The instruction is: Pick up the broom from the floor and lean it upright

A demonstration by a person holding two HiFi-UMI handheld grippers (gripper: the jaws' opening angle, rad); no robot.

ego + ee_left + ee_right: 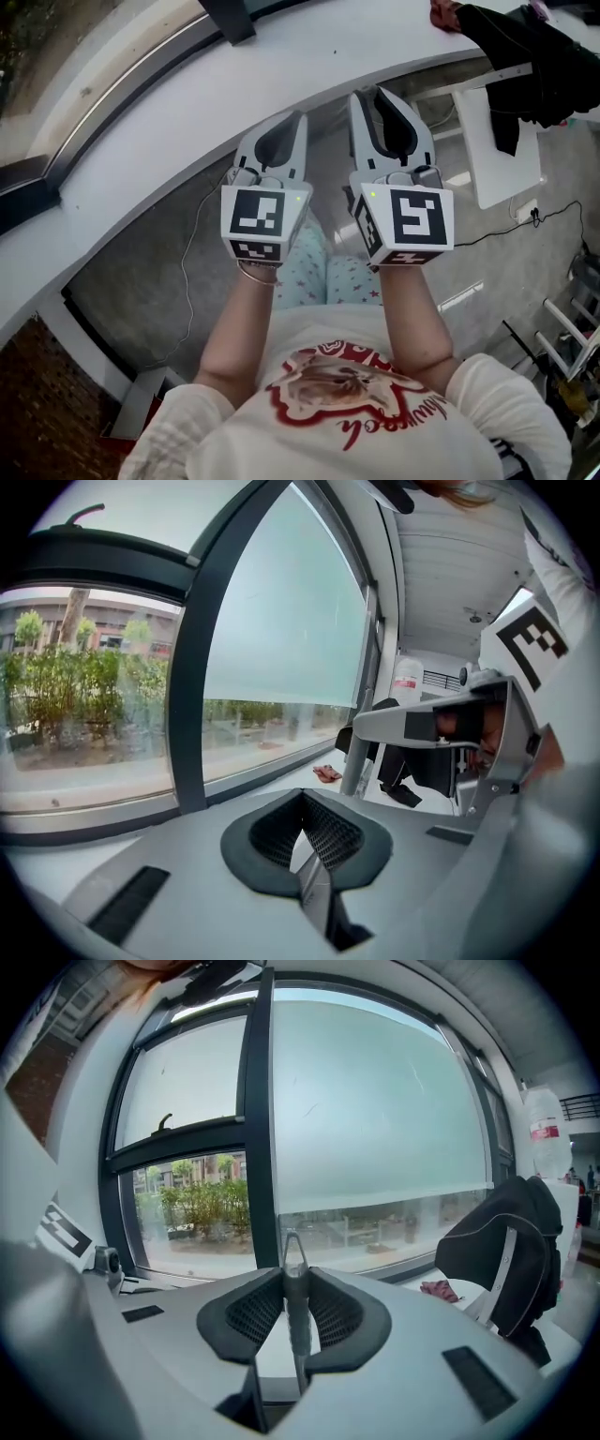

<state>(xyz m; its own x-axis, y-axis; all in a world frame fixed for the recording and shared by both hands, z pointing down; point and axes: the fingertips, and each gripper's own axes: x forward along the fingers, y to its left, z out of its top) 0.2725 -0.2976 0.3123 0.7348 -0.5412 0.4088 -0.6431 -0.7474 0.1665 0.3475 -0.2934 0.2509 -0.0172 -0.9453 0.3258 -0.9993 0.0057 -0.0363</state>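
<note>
Broom is in none of the views. The head view shows only the grey floor under the curved white surface, with a thin cable trailing across it and no handle or bristles anywhere. So the step in hand, as I judge it, is finding the broom before any reach.

The left tool and the right tool are held side by side in front of the body. They point away toward the surface and the window beyond it. Both are narrow: in each tool's own view the two jaws meet at the tips with nothing between them, so both are empty.

To do this well, the gaze and both tools should go down toward the floor and sweep to the sides, since the broom probably lies outside the present field. Once the handle is seen, the jaws of one tool need to spread before coming down on it. The grip is best taken across the handle near its middle, so the stick does not swing. The second tool can steady the upper end while the broom is tipped up.

The dark jacket draped at the far right of the surface, and the cable, are things to keep the handle clear of.
</note>
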